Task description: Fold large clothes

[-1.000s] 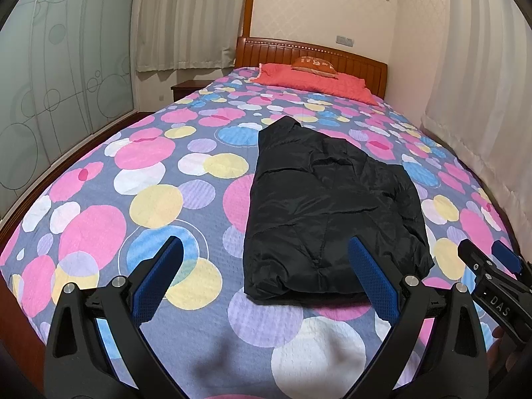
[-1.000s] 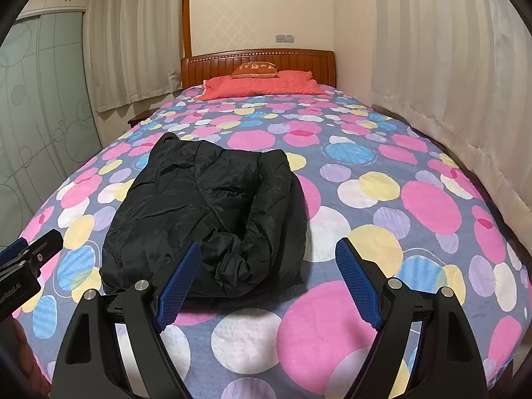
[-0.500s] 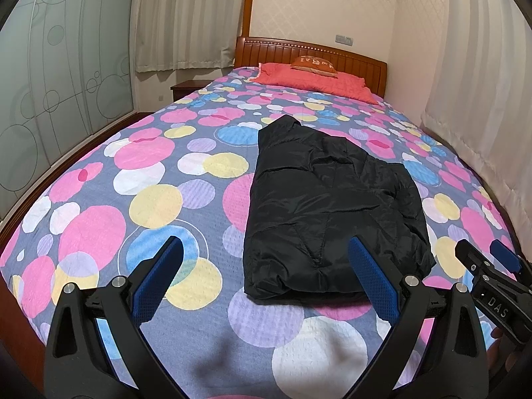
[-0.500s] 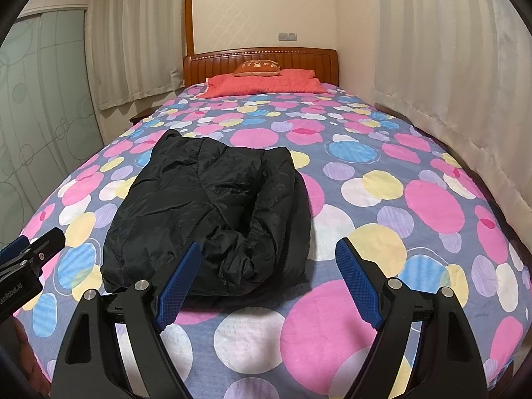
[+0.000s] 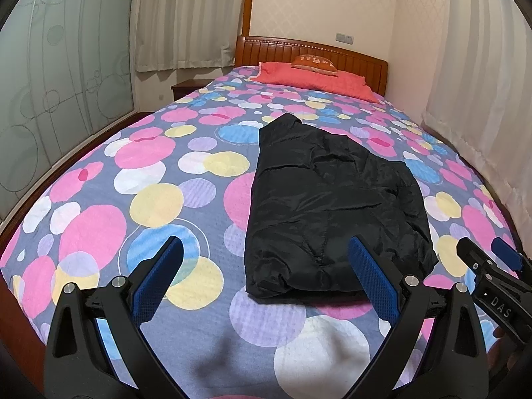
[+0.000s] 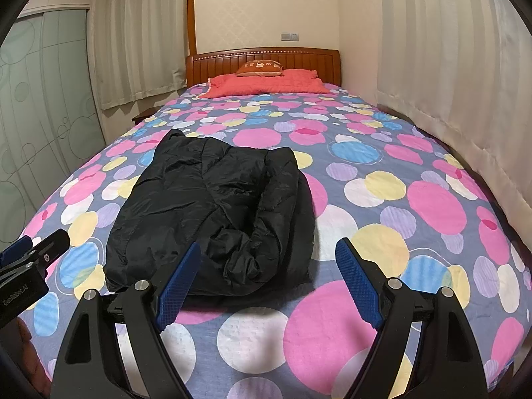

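Black padded jacket (image 5: 335, 199) lies folded into a creased, puffy bundle on the dotted bedspread (image 5: 156, 199). Left gripper (image 5: 266, 259) and right gripper (image 6: 267, 262): fingers apart, holding nothing.

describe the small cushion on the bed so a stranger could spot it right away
Start at the wooden headboard at the far end of the bed. A coral pillow lies across the bed below it, and the small cushion sits on that pillow. It is darker orange, with pale lettering.
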